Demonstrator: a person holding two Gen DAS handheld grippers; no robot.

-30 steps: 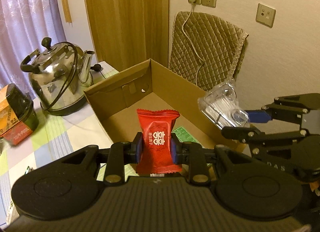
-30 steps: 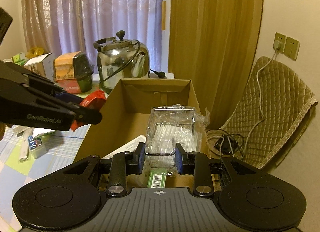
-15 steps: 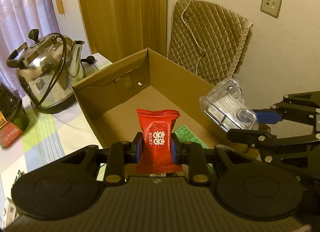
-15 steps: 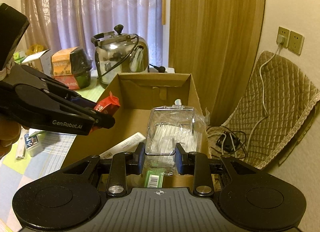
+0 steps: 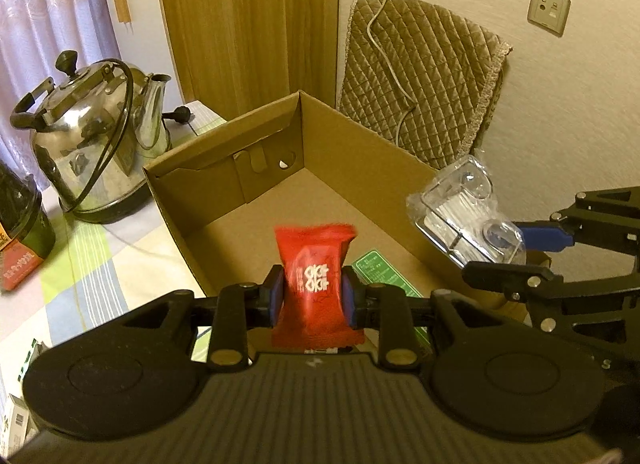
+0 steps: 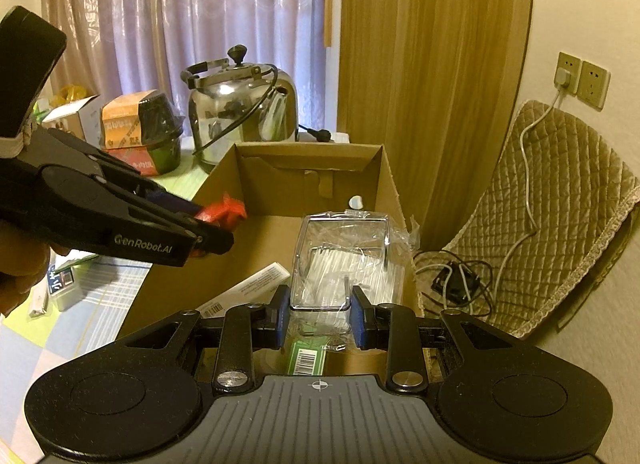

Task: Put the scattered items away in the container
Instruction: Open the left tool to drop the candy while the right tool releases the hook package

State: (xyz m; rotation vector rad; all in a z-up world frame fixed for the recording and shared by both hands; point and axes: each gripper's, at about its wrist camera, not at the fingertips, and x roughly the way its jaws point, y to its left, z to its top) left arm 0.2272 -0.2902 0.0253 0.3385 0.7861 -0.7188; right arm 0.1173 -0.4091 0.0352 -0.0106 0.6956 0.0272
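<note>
Hovering over the box (image 5: 360, 132), the left gripper (image 5: 312, 298) is clamped on a red packet (image 5: 312, 264) and the right gripper (image 6: 320, 310) on a clear case (image 6: 344, 256).

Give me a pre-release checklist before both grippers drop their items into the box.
1. Left gripper shut on red packet: ok.
2. Right gripper shut on clear plastic case: ok.
3. Packet over cardboard box interior: ok.
4. Case inside the box's right wall: cannot tell.
5. Bare floor left beside green packet: ok.
6. Grippers apart, not touching: ok.
</note>
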